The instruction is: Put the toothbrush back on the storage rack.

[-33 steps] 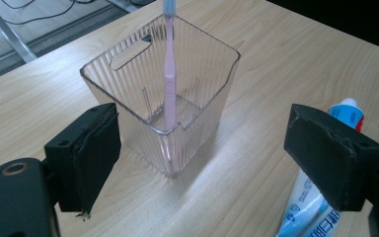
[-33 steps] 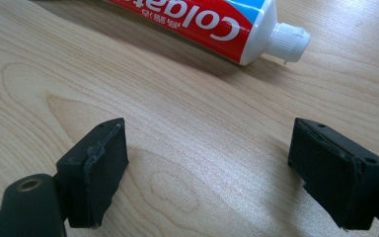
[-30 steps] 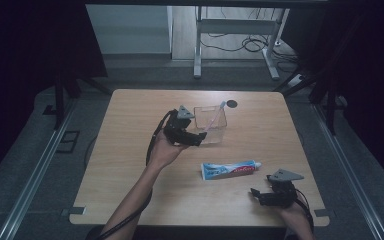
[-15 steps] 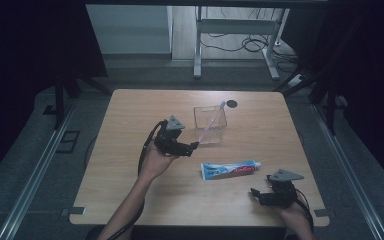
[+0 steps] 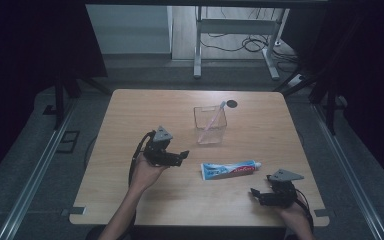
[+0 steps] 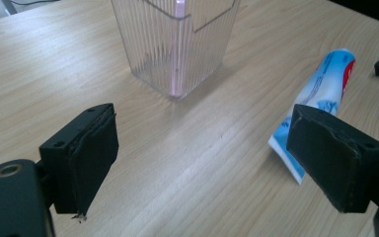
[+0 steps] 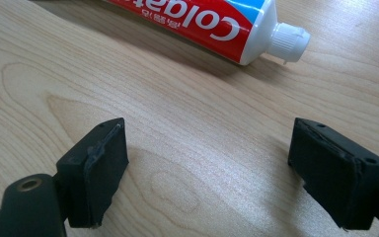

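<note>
Both hand-held grippers are spread wide and empty: the left hand-held gripper (image 5: 180,157) beside the cup (image 5: 210,125) mid-desk, the right hand-held gripper (image 5: 256,192) near the toothpaste tube (image 5: 230,169). A careless sweep could tip the light cup holding the toothbrush (image 5: 212,116).

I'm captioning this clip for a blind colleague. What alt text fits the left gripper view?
Two open black jaws of the left gripper frame a bare stretch of wooden table. Beyond them stands a clear ribbed cup with a pink toothbrush inside. A toothpaste tube lies flat to the right, its flat end partly behind the right jaw.
</note>
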The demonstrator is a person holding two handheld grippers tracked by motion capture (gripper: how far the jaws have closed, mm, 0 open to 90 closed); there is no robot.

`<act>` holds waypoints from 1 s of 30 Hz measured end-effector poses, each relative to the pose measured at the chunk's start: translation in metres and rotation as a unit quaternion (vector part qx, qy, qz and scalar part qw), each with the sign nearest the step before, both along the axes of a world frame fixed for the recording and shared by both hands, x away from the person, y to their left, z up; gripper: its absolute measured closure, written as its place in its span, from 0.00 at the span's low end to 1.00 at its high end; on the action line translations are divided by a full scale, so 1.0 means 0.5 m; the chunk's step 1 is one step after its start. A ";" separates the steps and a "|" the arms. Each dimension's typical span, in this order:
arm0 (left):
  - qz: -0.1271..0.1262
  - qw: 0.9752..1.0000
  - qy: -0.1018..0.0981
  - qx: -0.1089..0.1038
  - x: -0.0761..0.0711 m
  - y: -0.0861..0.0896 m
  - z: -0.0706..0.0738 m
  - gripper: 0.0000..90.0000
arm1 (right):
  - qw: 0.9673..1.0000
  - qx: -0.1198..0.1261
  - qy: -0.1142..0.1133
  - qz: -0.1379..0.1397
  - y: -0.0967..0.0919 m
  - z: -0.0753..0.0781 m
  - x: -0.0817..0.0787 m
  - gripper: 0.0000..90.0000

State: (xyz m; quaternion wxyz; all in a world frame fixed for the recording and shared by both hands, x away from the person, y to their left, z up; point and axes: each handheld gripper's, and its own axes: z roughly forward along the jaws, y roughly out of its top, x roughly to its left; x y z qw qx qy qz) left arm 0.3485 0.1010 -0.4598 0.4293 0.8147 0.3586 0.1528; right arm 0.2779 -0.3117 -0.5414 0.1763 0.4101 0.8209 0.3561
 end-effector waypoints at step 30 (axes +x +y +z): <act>0.020 0.998 0.010 0.059 -0.112 0.042 -0.127 0.14 | 1.000 0.000 0.000 -0.003 0.001 0.000 0.000 0.17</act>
